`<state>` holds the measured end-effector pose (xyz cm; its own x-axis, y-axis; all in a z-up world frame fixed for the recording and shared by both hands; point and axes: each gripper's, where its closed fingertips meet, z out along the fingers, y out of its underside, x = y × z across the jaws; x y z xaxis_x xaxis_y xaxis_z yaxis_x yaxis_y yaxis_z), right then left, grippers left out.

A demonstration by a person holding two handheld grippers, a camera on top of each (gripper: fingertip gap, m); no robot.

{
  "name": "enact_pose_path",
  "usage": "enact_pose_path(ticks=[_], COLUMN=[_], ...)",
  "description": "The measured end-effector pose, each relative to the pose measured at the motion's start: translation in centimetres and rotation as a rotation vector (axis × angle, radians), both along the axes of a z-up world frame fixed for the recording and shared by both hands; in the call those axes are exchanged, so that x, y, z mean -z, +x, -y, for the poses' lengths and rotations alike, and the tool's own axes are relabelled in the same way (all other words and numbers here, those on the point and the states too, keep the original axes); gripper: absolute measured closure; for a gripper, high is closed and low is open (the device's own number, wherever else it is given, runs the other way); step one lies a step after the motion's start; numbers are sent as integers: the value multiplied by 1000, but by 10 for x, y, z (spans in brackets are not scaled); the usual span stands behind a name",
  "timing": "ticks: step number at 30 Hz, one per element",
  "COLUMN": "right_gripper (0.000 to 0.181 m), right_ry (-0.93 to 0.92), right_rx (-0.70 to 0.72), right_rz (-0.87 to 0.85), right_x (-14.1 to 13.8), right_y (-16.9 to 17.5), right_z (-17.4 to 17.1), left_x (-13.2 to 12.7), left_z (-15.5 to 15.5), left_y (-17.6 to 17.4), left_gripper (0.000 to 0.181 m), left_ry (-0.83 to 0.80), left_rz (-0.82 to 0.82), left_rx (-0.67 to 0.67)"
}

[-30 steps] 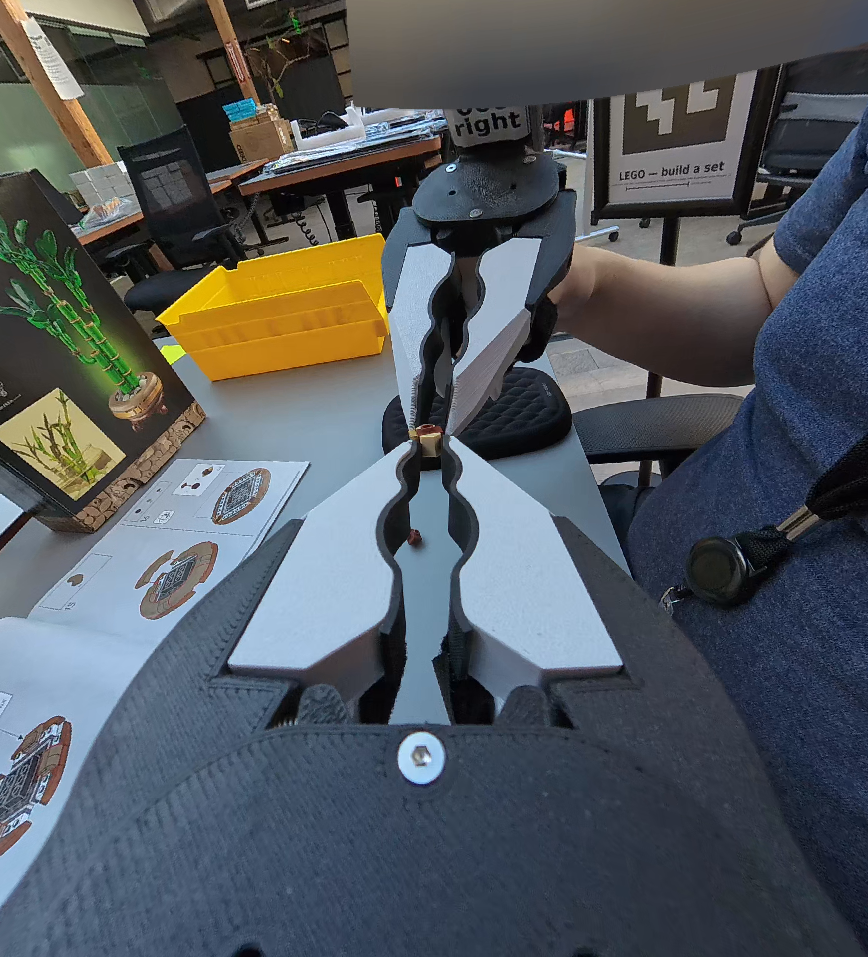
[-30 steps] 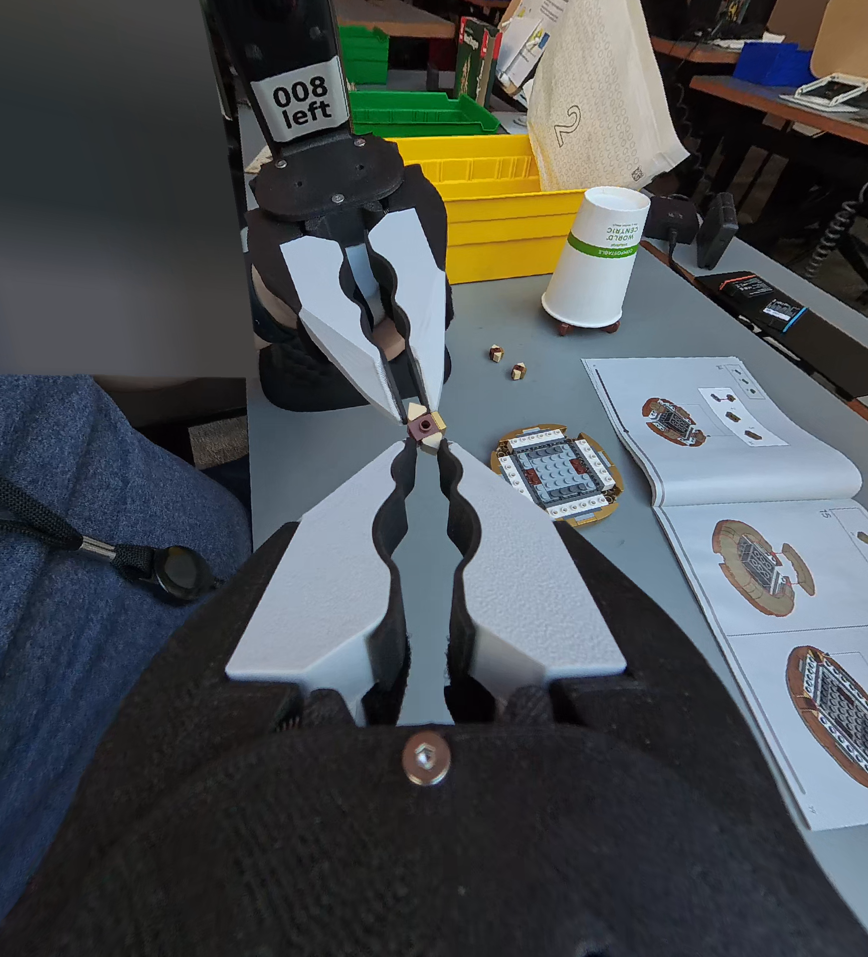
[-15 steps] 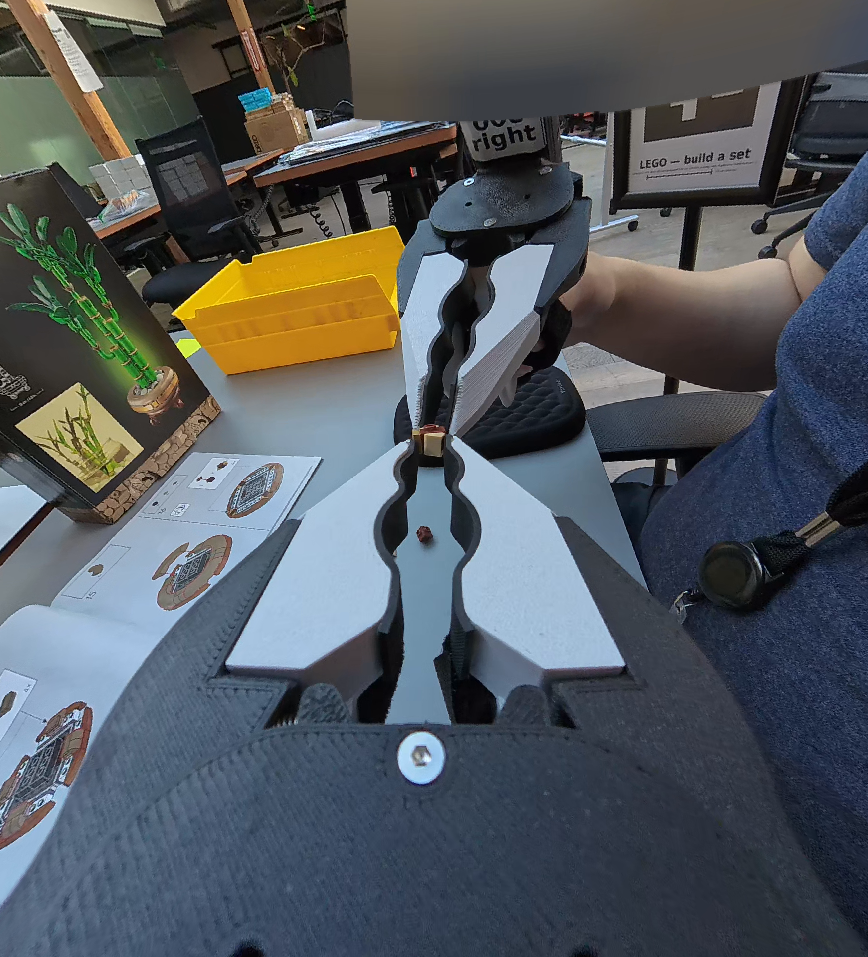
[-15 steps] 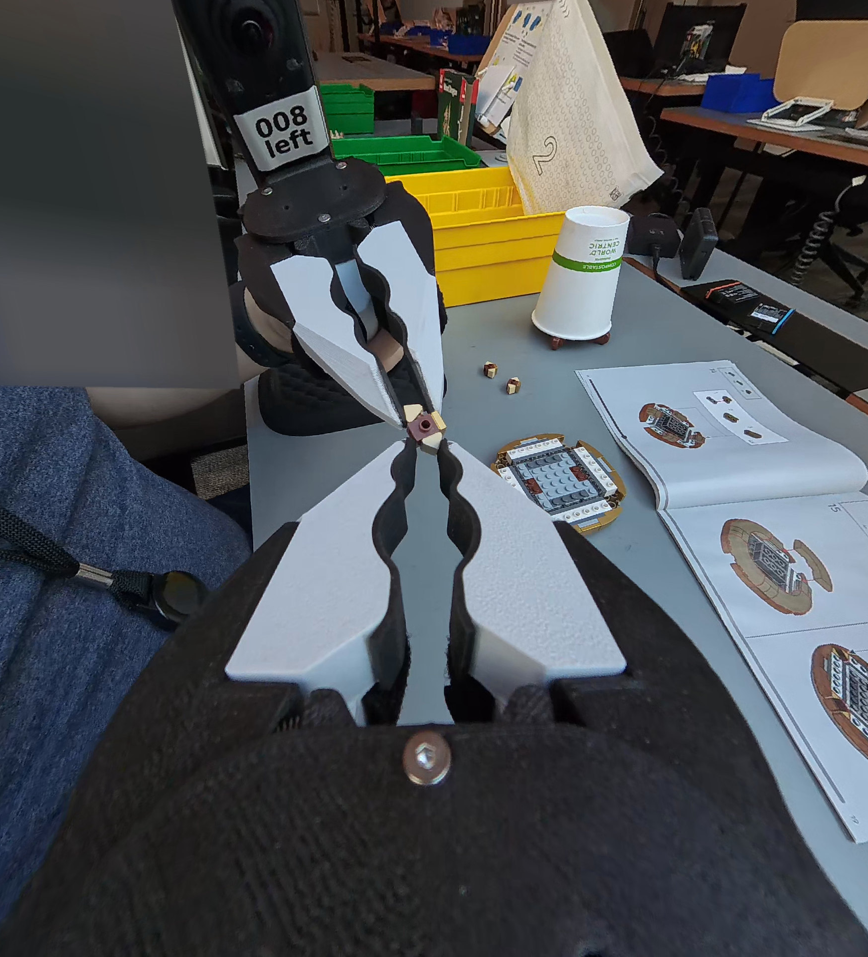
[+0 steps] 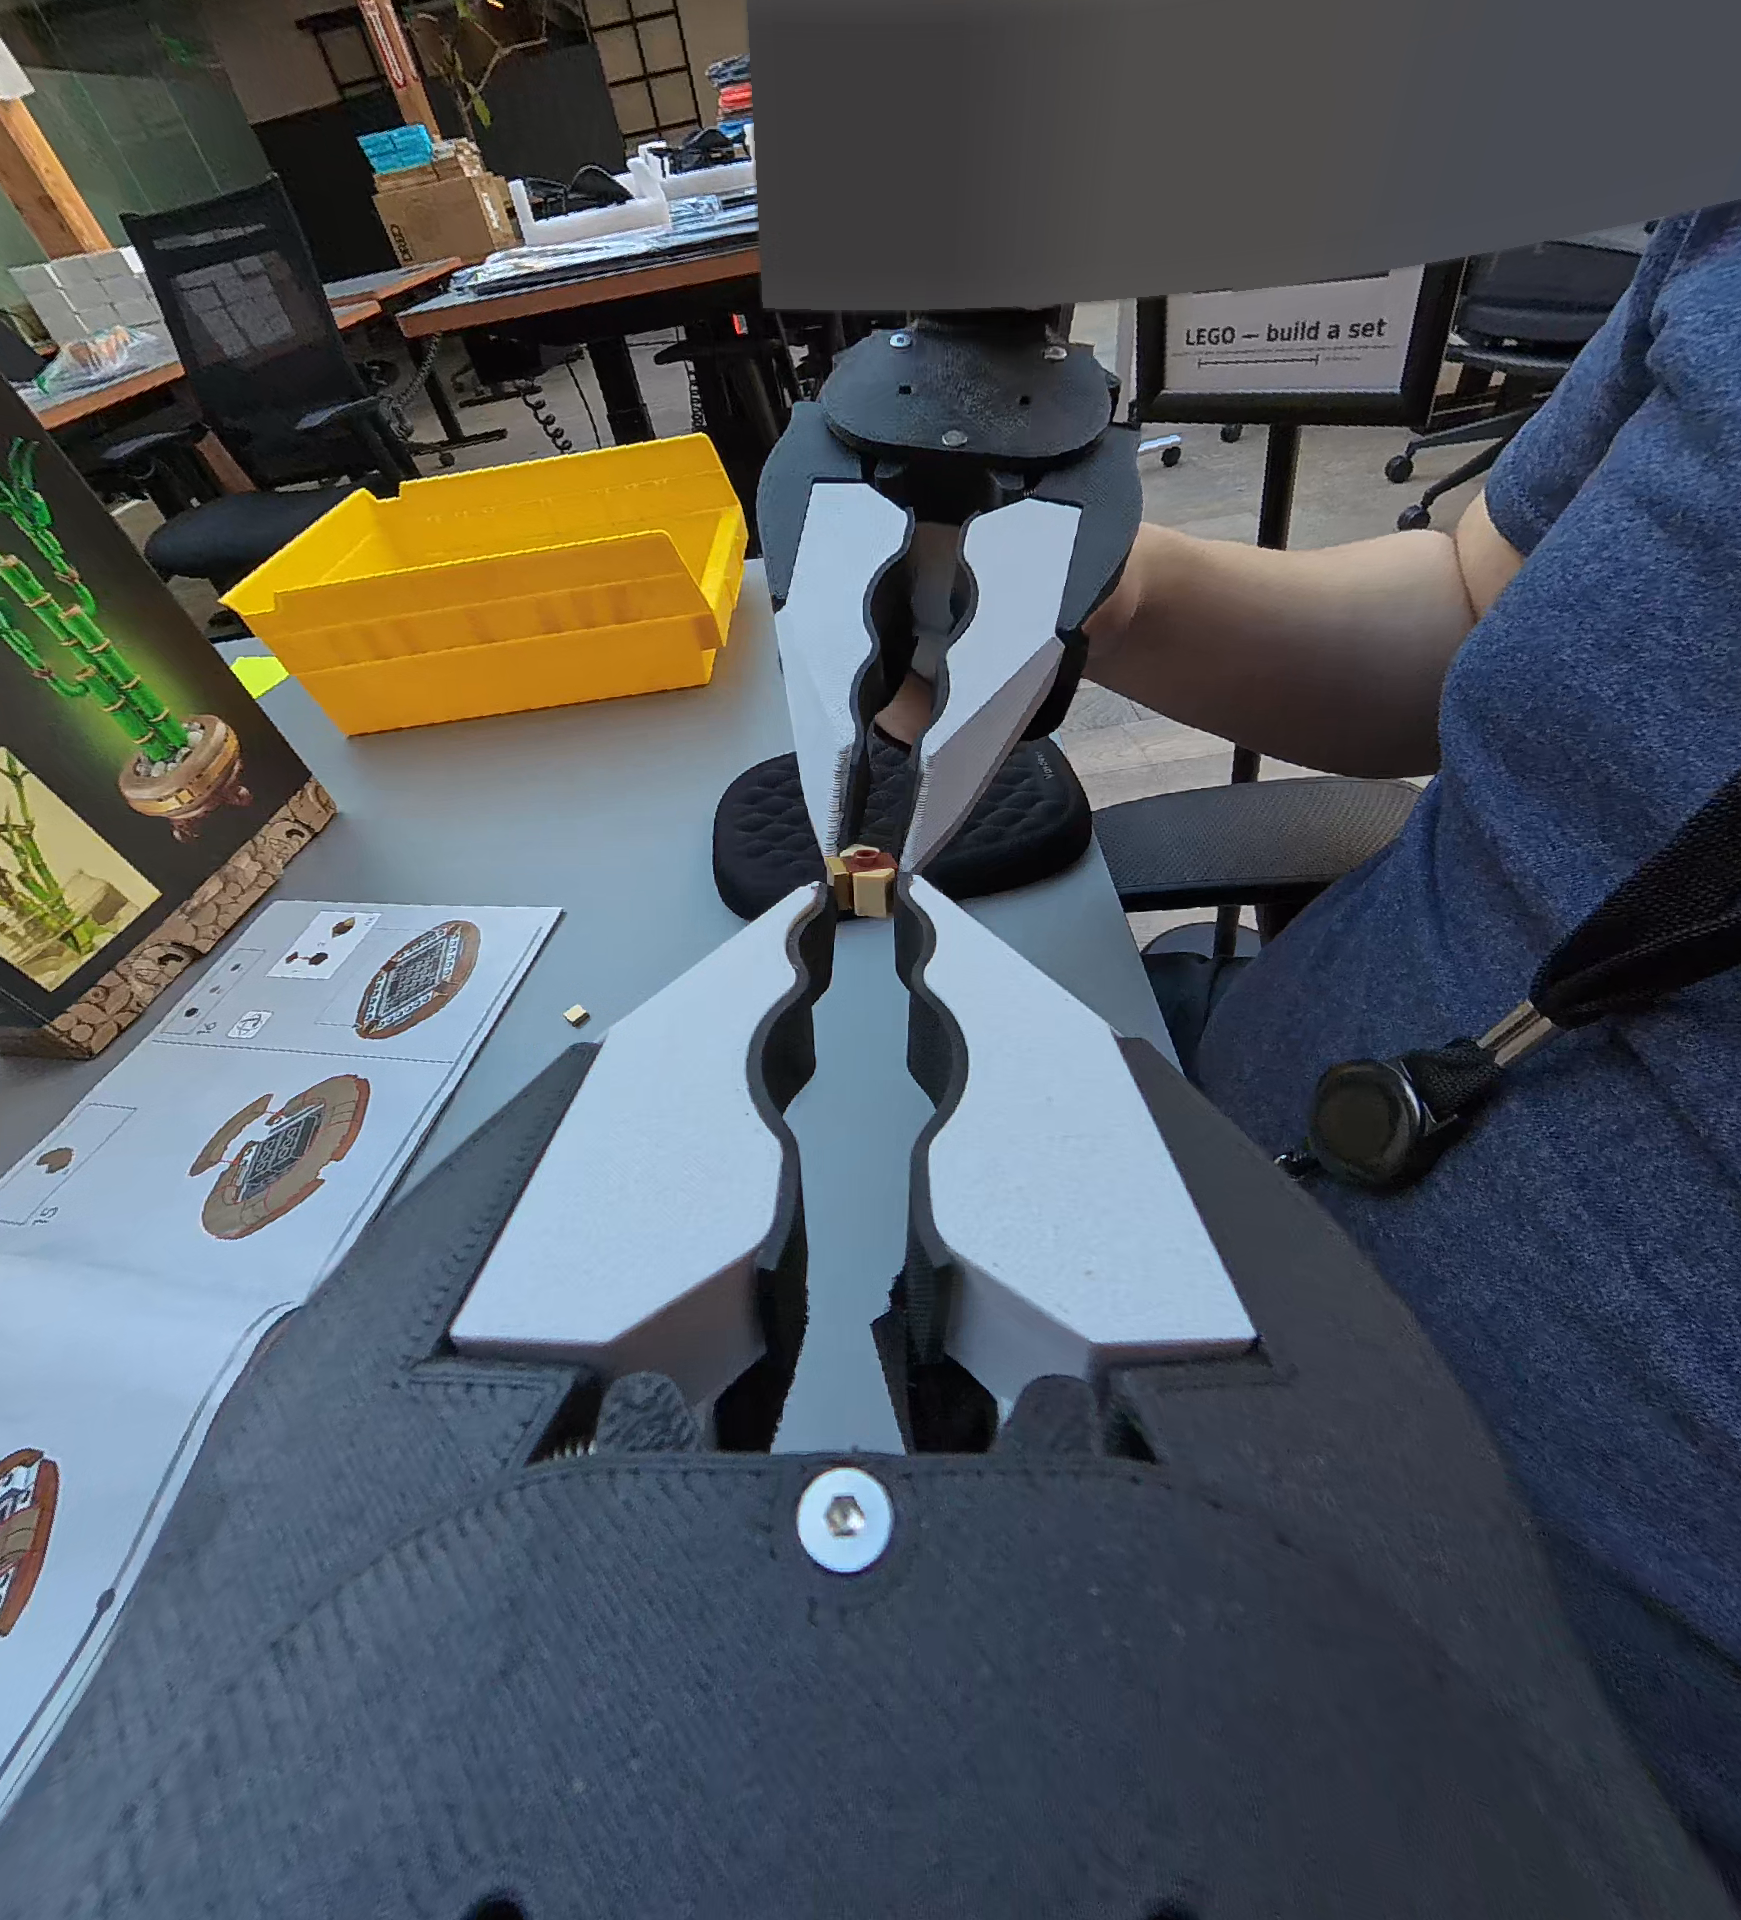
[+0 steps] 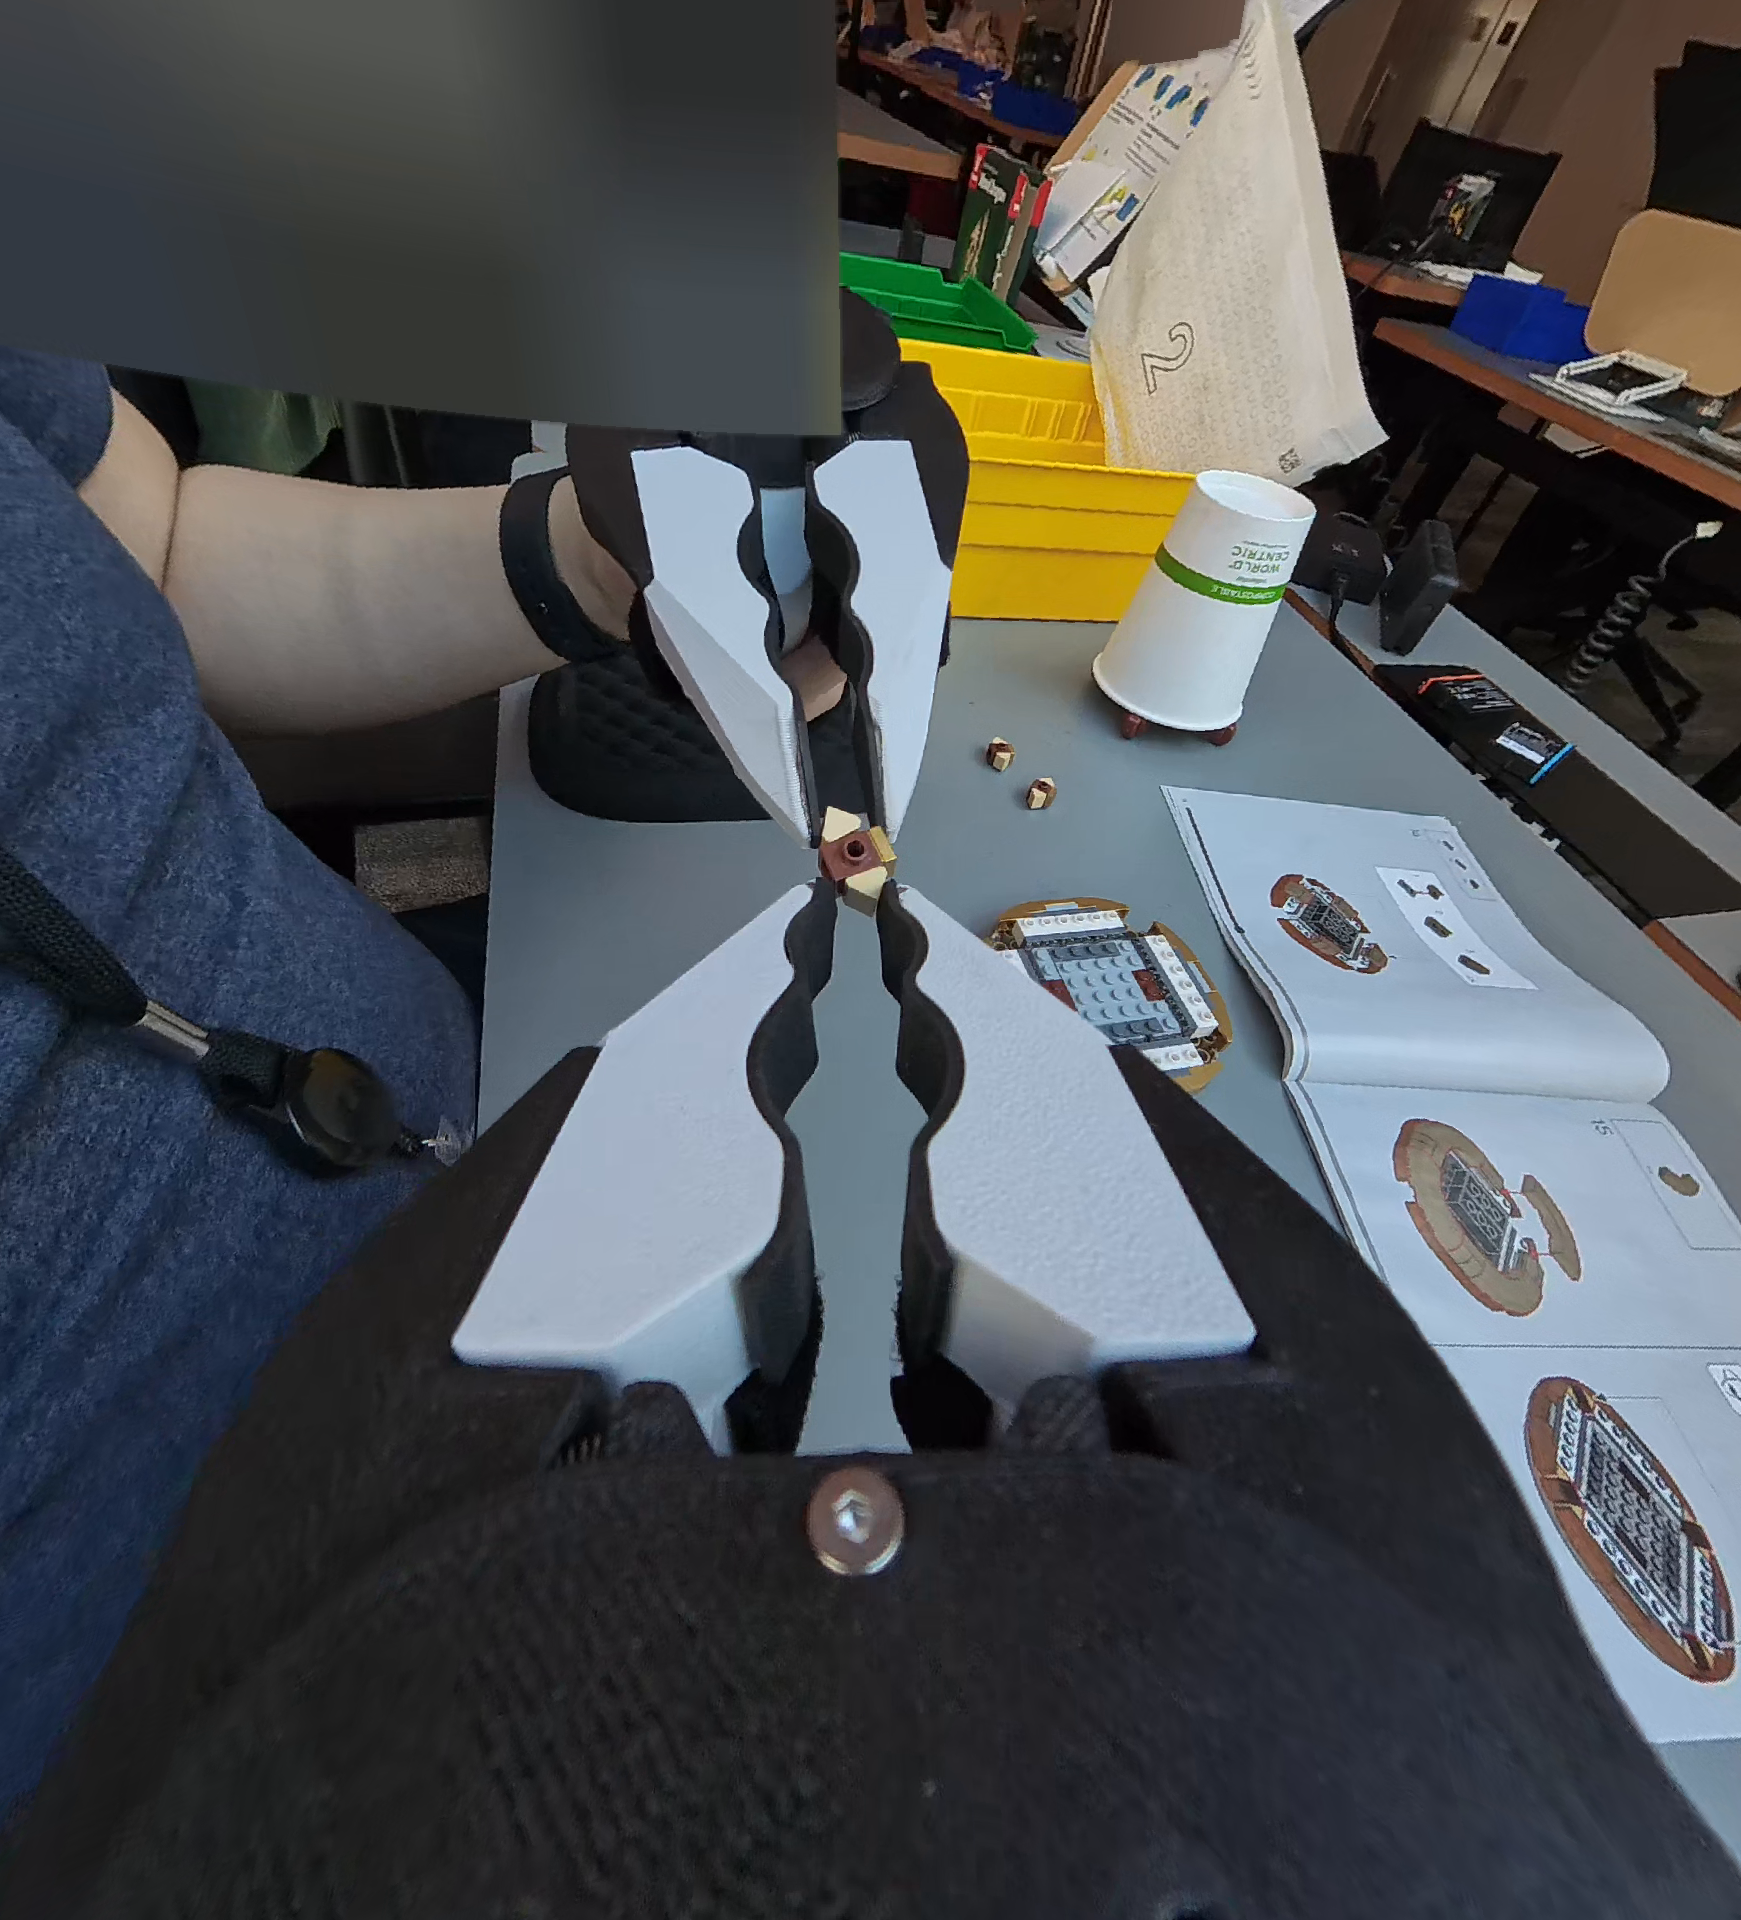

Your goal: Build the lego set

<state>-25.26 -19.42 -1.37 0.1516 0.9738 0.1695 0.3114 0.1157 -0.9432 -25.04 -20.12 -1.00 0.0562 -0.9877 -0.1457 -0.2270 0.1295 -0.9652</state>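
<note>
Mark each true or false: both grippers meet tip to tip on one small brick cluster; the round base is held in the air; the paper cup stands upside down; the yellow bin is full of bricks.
1. Both the left gripper and the right gripper meet at the small brick cluster: true.
2. The round base is held in the air: false; it lies on the table.
3. The paper cup stands upside down: true.
4. The yellow bin is full of bricks: false; no bricks show inside it.
</note>
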Motion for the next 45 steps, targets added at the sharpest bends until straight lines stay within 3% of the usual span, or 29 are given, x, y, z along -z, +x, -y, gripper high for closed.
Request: enact_pose_path(ticks=[32,45], right_gripper=[176,177], right_ry=[-82,29], right_rx=[-27,-72], right_rz=[-253,-262], right_x=[-12,-17], right_y=[-1,1], right_z=[-2,7], left_x=[-12,-16], left_z=[-2,6], left_y=[-2,0], left_gripper=[176,176], left_ry=[-3,-30], left_rz=[33,26], left_rx=[-15,17])
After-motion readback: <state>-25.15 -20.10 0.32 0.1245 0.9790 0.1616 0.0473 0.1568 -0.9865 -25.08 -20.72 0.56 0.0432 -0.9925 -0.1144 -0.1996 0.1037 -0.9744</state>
